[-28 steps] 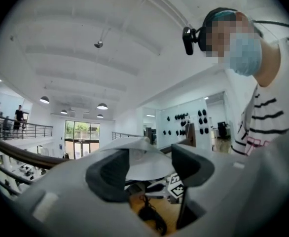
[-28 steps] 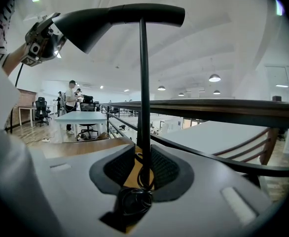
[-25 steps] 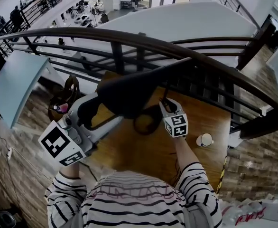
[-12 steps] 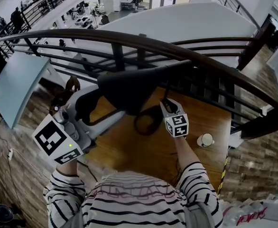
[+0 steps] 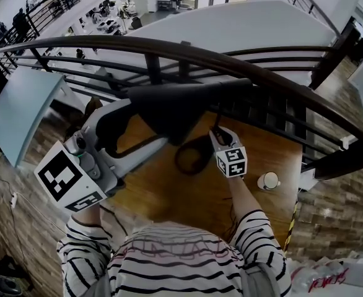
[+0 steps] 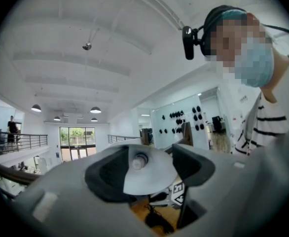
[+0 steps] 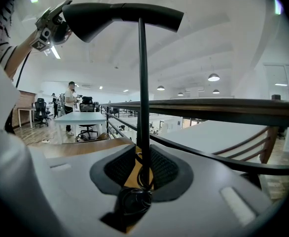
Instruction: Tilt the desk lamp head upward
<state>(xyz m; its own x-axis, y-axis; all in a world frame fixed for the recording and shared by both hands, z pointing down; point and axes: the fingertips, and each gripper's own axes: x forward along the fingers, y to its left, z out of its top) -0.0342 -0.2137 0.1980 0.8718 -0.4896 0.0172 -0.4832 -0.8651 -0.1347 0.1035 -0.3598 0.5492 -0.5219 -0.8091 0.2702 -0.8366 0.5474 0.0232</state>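
Though thin-stemmed, lamp head (image 5: 169,109) wide, blk.

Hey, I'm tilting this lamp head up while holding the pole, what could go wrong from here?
1. The left gripper grips the broad lamp head with jaws wide apart; it could slip out as it tilts.
2. The right gripper pinches only the thin lamp pole, so the lamp might twist or tip, towards the cup or the railing beside the table.

Black desk lamp head (image 5: 169,110) (wide, roughly level) tops a thin upright stem (image 7: 143,83)
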